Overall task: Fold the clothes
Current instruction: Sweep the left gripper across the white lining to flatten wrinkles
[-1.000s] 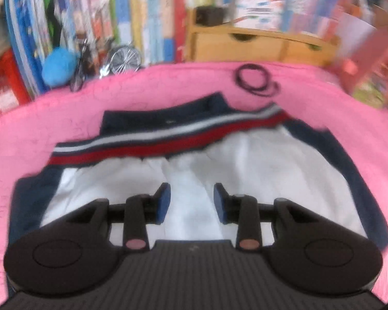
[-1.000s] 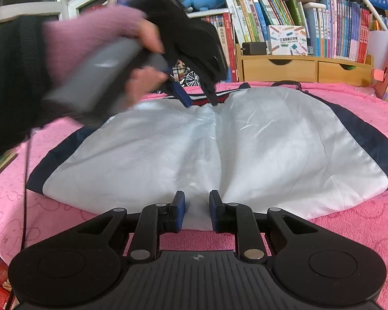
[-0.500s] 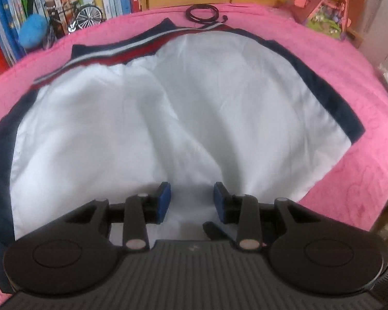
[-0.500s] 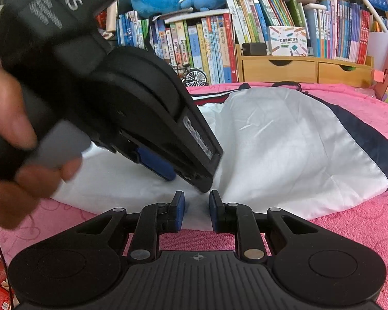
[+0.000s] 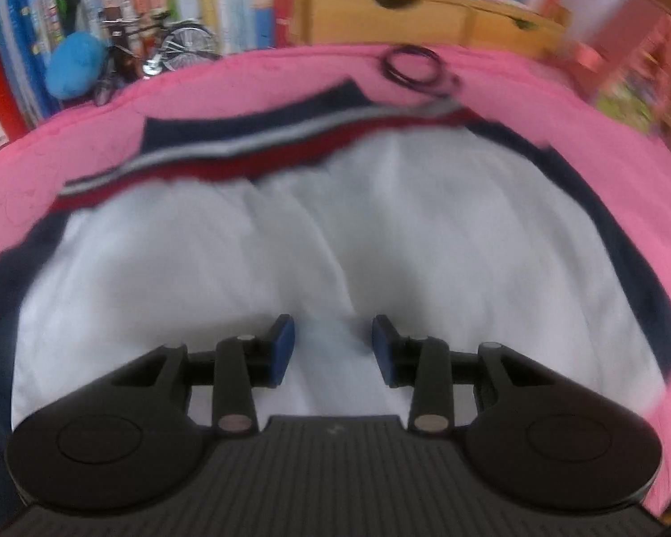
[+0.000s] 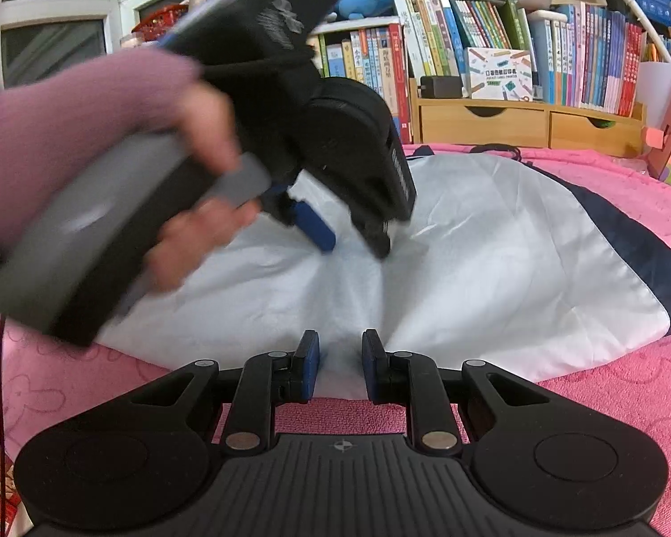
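Garment, white with navy side bands and a red, white and navy striped edge at the far end, lies spread on the pink blanket in the left wrist view. The left gripper is above the white cloth, near its middle crease. Its blue pads stand apart and nothing is between them; contact with the cloth cannot be confirmed. A dark coiled cable lies on the blanket just beyond the striped edge. A wooden drawer unit, a row of books and a small model bicycle stand behind the blanket. This view is blurred.

In the right wrist view, the right gripper sits at the near hem of the garment. Its pads are set close together, with a fold of the white hem between them; whether they actually press on the cloth cannot be determined. The left gripper is held in a hand with a pink sleeve and points steeply down at the white cloth, its fingers apart. The navy band runs along the garment's right side. The blanket shows on both sides. Bookshelf and drawer unit stand behind.
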`<state>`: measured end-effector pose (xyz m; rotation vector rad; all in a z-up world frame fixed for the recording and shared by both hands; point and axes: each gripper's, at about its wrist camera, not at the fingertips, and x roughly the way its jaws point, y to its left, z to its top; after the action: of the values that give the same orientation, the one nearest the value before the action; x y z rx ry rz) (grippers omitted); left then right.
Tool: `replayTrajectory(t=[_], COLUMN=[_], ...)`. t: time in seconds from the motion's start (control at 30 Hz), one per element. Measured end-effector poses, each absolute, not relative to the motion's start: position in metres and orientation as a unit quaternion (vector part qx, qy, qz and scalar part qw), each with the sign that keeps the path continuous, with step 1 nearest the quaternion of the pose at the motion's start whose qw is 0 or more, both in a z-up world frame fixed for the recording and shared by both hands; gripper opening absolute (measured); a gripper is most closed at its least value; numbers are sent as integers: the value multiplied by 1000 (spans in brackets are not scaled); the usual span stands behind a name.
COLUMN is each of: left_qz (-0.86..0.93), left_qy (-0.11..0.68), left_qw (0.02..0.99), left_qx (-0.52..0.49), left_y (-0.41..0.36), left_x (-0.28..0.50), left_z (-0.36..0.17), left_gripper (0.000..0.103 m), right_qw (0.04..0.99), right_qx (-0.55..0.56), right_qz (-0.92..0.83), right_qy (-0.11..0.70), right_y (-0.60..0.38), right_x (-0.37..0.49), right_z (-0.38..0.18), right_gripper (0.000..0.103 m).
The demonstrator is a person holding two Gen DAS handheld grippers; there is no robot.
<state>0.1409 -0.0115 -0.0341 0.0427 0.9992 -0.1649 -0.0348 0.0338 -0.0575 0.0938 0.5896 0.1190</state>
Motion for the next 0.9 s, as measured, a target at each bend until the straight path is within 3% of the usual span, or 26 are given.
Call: replayTrajectory(t=[0.27, 0.5, 0.7, 0.9], left_qz=[-38, -32, -62, -132], left_qy=[473, 472, 442, 472], left_qw=[880, 881, 894, 871], left_qx=[-16, -15, 23, 37], left_y=[-5, -1, 1, -1], left_x=[202, 206, 156, 82], left_z=[-36, -29, 4, 5], left_gripper=[38, 36, 34, 33], right_qw=[953, 953, 953, 953], right_qx=[41, 41, 41, 46], right_qz=[62, 66, 66, 63], right_qy=[293, 293, 293, 293], right_y=[34, 32, 32, 33], right_x=[-35, -38, -39, -39], right_z=[-58, -58, -58, -57], right_gripper=[21, 22, 22, 21])
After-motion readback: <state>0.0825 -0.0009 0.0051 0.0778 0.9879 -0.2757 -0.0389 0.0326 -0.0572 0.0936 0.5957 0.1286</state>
